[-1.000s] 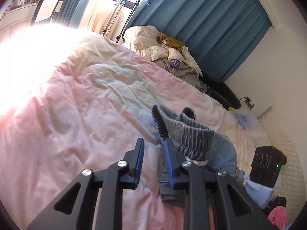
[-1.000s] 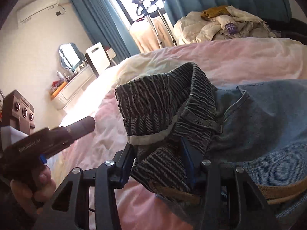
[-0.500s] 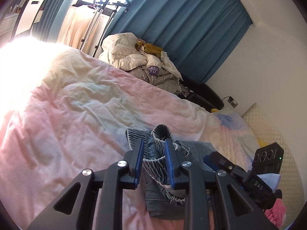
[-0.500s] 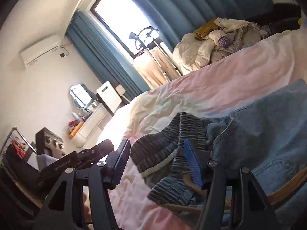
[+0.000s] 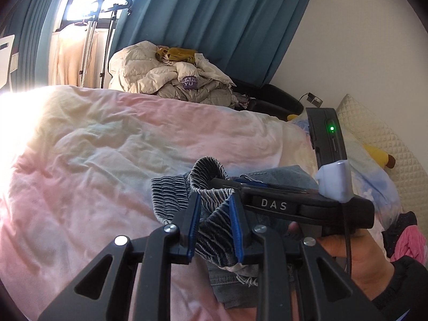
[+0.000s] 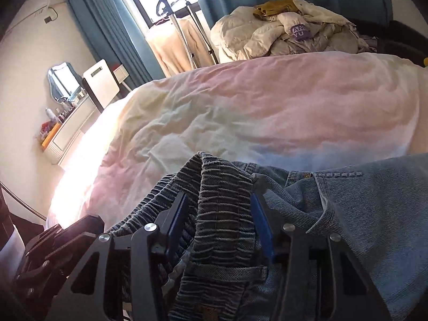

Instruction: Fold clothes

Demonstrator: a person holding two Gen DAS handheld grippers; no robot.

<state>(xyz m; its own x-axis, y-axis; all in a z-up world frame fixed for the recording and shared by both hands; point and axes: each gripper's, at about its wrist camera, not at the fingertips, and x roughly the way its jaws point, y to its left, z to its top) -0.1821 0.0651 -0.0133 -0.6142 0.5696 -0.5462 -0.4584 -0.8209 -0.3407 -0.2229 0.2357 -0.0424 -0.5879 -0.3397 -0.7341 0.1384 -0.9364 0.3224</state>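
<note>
Light blue jeans [image 6: 361, 214] lie on the pink and cream duvet [image 5: 107, 147], their dark ribbed elastic waistband [image 5: 211, 227] bunched up. My left gripper [image 5: 214, 224] is shut on a fold of that waistband, and the cloth fills the gap between its blue pads. In the right wrist view my right gripper [image 6: 219, 214] straddles another fold of the waistband [image 6: 224, 200]. Its jaws are closing, with both pads against the cloth. A hand [image 5: 347, 254] holds the right tool's black body marked DAS [image 5: 272, 204] close beside the left fingers.
A heap of cream bedding and clothes [image 5: 171, 80] sits at the bed's far side, before blue curtains [image 5: 214, 26] and a garment stand [image 5: 112, 8]. A quilted pillow [image 5: 374, 139], a yellow plush toy [image 5: 377, 155] and pink clothing [image 5: 409, 243] lie right. A dressing table [image 6: 67, 131] stands left.
The left gripper rolled and came onto the waistband, which was beside its right finger before. The right gripper let its jaws widen, shifted along the waistband and narrowed again. Both tools now sit together.
</note>
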